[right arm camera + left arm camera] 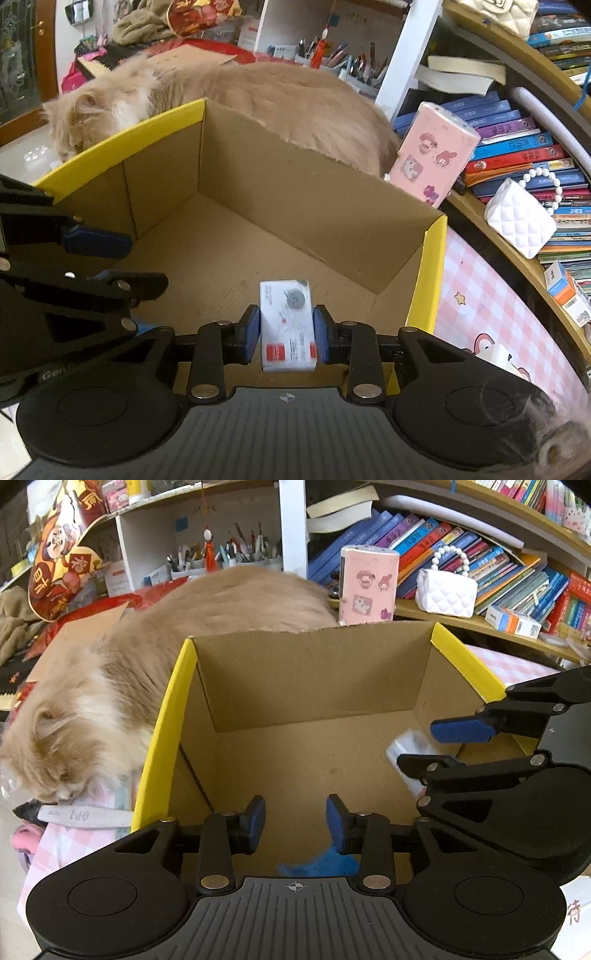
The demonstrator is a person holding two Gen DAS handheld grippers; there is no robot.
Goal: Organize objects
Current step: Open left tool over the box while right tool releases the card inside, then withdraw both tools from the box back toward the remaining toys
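**Colleague:** Why do you keep the right claw (pixel 284 334) so low inside the cardboard box (pixel 288 192)?

**Me:** It is closed on the small white packet (pixel 286 325), one pad on each long side. I hold it just above the box floor, close to the near wall and the right yellow edge, so that it does not drop far when I let go.

**Colleague:** And the left claw (pixel 295 823)?

**Me:** Its pads stand apart and nothing is between them. A blue thing (pixel 317 862) lies under it on the floor, by the near wall. I think that one is already put away.

**Colleague:** Is the cat (pixel 122 686) a problem?

**Me:** It lies on the desk against the far and left walls, outside the box. I judge it can push the box, so I stay careful.
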